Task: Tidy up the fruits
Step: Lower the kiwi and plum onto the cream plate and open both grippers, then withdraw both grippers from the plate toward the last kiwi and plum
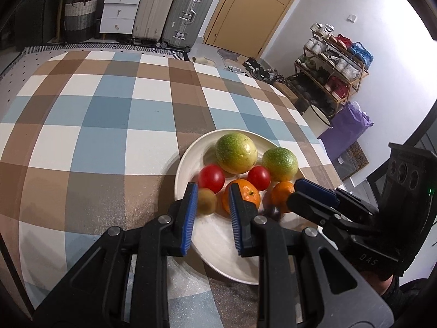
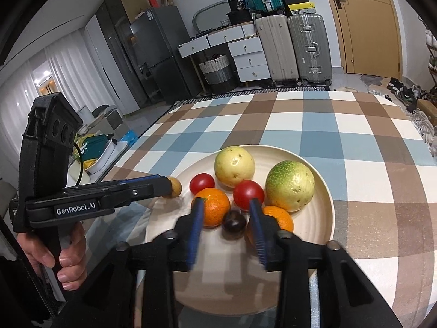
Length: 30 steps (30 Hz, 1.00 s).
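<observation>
A white plate (image 1: pixel 218 251) (image 2: pixel 322 213) on the checked tablecloth holds two green-yellow fruits (image 1: pixel 236 153) (image 2: pixel 290 185), two red tomatoes (image 1: pixel 211 177) (image 2: pixel 248 193), two oranges (image 1: pixel 244 196) (image 2: pixel 214 205), a small yellow-brown fruit (image 1: pixel 206 205) (image 2: pixel 174 187) and a dark plum (image 2: pixel 233 224). My left gripper (image 1: pixel 211 199) is open with the small yellow-brown fruit between its fingers, apart from the pads. My right gripper (image 2: pixel 226 210) is open over the plate, with the dark plum between its fingers.
The checked tablecloth (image 1: pixel 109 125) stretches far and left of the plate. Suitcases (image 1: pixel 174 11), white drawers (image 1: pixel 117 8) and a door (image 1: pixel 254 5) stand behind the table. A shoe rack (image 1: pixel 333 73) and a purple bag (image 1: pixel 347 128) are at the right.
</observation>
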Each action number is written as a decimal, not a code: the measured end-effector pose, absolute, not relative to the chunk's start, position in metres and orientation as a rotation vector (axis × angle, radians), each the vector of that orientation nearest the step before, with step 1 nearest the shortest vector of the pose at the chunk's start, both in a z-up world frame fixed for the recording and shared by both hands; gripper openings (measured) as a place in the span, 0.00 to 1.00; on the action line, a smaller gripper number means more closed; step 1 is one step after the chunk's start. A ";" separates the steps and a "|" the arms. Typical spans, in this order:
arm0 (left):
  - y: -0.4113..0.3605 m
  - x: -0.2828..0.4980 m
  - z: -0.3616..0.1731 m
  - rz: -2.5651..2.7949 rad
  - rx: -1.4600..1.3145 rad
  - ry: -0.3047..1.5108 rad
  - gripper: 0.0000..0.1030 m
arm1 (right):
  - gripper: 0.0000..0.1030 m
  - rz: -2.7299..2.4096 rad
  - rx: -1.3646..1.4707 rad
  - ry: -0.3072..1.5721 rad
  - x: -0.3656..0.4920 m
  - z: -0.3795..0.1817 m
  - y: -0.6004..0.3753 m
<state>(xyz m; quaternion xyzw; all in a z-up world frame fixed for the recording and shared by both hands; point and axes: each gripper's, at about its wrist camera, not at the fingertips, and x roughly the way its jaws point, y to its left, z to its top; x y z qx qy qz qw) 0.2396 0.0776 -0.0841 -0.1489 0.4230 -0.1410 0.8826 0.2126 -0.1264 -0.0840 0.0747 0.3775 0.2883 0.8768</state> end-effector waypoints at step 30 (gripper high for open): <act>0.065 0.151 -0.044 -0.260 -0.229 0.823 0.23 | 0.47 0.550 0.201 0.711 0.151 -0.052 -0.149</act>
